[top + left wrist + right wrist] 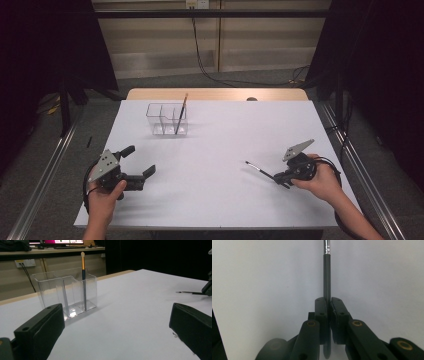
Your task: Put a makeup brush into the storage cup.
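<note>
Brush with a dark handle is clamped in the right gripper, low over the white table at its right side, near the person's edge. In the right gripper view the two black jaws are pressed together on the dark handle, which runs straight up between them to a silver ferrule at the top edge; the short end of the handle comes out below the jaws. In the high view the brush points to the left and a little away from the person, with its small tip toward the middle of the table. The right hand holds this gripper from behind.

The left gripper is at the left side of the table, held by the left hand. Its jaws are wide apart with nothing between them.

Farther back, left of the centre, stands a clear plastic organizer with several compartments. A second brush, with a gold ferrule and a pale tip, stands almost upright in its rightmost compartment. The organizer is well apart from both grippers.
</note>
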Available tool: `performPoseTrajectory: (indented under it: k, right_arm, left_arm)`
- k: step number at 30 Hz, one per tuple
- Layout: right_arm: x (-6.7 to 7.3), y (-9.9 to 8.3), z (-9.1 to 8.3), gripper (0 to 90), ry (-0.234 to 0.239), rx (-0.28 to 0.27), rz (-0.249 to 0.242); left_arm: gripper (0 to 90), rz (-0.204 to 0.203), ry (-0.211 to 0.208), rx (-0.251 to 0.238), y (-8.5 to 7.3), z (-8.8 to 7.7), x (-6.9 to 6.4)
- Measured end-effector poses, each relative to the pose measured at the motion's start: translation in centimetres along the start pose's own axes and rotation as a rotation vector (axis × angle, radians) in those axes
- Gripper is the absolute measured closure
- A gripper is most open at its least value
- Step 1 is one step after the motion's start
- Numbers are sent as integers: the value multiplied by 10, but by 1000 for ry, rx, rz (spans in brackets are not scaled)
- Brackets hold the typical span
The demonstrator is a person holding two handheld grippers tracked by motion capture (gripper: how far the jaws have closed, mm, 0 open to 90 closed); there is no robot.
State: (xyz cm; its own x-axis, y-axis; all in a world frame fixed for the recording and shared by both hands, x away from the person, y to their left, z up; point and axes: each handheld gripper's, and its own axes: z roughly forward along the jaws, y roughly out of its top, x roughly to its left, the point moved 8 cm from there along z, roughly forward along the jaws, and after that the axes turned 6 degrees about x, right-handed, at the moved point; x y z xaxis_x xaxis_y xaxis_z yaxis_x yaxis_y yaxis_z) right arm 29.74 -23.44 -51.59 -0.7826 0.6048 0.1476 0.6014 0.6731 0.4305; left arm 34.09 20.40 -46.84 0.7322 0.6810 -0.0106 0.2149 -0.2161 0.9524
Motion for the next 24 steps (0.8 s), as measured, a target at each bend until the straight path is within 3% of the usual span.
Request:
performPoseTrajectory:
  k: [14,24]
  right_arm:
    - [-3,17,-10,843,1,-281,86]
    - [3,29,-14,843,30,-428,88]
  left_arm:
    - [0,-3,-1,1,0,0,0]
    - [0,-4,-2,3,-1,1,0]
